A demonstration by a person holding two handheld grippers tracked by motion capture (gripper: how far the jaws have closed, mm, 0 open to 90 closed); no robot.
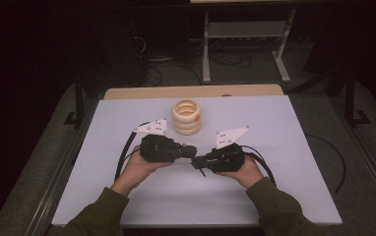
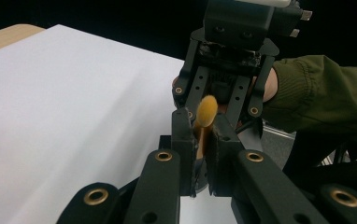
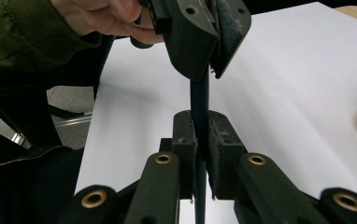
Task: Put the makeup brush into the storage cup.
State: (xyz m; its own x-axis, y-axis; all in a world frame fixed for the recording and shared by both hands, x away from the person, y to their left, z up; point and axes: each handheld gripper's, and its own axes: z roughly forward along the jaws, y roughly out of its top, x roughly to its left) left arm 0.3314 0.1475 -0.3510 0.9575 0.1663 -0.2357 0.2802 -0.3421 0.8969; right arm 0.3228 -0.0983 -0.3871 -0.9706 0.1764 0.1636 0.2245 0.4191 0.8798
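Two grippers meet nose to nose over the middle of the white tabletop [image 1: 274, 196], and between them they share one slim brush with a dark stem and a soft orange-yellow tuft [image 2: 205, 111]. In the left gripper view the left gripper [image 2: 203, 149] is clenched on the pale end of the stem just below the tuft, which pokes up past the pads; in the right gripper view the right gripper [image 3: 201, 140] is pinched on the dark stem [image 3: 200, 100] farther along, so both hold it clear of the table. Seen from above, the left gripper [image 1: 192, 152] and the right gripper [image 1: 198, 162] almost touch. Behind them, well apart, stands a stack of cream-coloured rings [image 1: 186, 117]. The brush looks very light and its thin stem is probably stiff but smooth, so it could twist or slide between flat pads; the tuft is soft and would crush or splay if squeezed. The stem is the place to hold, near its middle for balance, never the bristles.
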